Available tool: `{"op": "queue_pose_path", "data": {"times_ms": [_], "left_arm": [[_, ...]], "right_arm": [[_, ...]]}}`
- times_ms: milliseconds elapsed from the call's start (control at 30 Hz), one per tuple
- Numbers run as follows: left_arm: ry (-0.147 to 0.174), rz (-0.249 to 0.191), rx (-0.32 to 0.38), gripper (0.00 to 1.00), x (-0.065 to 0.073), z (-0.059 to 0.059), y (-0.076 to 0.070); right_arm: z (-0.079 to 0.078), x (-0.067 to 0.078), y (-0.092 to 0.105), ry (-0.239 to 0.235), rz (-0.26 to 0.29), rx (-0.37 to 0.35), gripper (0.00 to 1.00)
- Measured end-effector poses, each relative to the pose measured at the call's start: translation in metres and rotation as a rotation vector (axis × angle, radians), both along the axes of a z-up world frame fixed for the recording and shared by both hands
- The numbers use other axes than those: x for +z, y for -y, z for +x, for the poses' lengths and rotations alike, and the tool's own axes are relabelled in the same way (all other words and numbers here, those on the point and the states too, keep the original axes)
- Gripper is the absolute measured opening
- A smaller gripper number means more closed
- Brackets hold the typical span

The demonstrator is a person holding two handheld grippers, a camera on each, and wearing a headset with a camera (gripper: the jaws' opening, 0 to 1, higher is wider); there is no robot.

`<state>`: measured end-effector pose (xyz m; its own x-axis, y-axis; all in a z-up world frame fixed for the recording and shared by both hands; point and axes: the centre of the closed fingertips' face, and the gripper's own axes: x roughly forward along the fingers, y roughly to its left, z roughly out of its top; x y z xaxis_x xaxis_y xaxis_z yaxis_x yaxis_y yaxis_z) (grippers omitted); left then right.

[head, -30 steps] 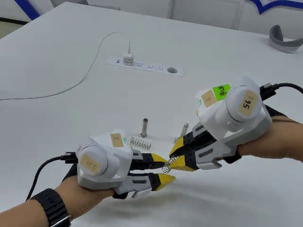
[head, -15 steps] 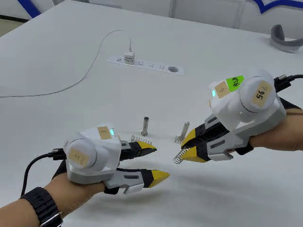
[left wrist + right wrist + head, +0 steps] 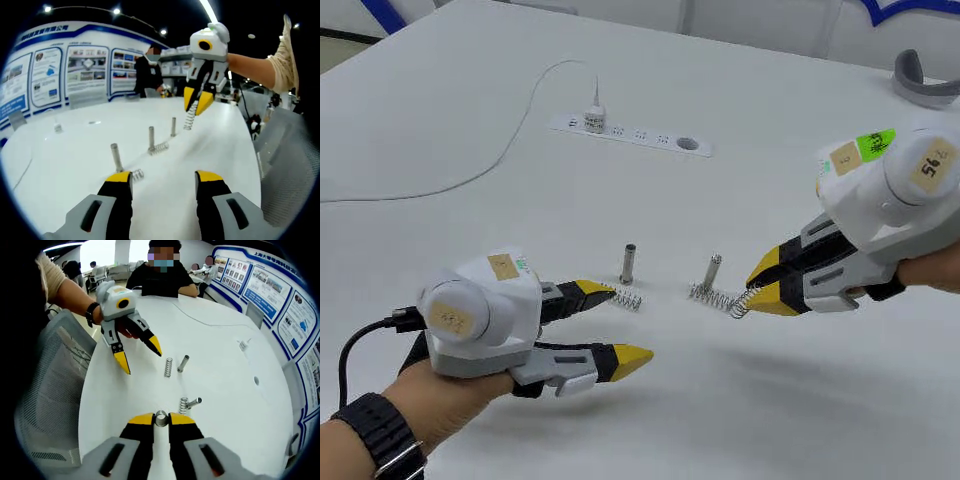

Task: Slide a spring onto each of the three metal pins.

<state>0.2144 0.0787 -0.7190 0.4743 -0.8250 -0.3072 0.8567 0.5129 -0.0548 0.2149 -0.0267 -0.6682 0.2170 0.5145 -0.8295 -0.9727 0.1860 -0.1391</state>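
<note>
On a white table [image 3: 470, 120], my left gripper [image 3: 626, 321] sits at about 7 o'clock in the head view. Its yellow-tipped jaws are spread wide with nothing between them. Just past its upper tip a short spring [image 3: 628, 297] lies flat, at 6 o'clock from an upright pin [image 3: 629, 262] and close to its foot. At 3 o'clock from that pin stands a second pin [image 3: 712, 270], with a longer spring [image 3: 708, 292] lying at its base. My right gripper [image 3: 760, 294] reaches in from 3 o'clock, its jaws pinched on a third spring [image 3: 742, 303]. That spring hangs off the tips with its free end near the longer spring; I cannot tell whether they touch. In the left gripper view I see three pins in a row, all with bare shafts. The farthest pin [image 3: 173, 126] stands just beside the hanging third spring.
</note>
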Motion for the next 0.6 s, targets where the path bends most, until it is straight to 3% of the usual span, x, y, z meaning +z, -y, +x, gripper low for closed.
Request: {"op": "queue_pose_path", "data": {"times_ms": [367,600], "left_arm": [[-0.012,0.001,0.04,0.57,-0.001,0.004,-0.012],[-0.015,-0.002,0.043,0.58,-0.001,0.004,-0.012]], "right_arm": [[0.03,0.017,0.039,0.042,-0.055,-0.094,0.12],[0.047,0.02,0.056,0.041,-0.101,-0.128,0.12]]}}
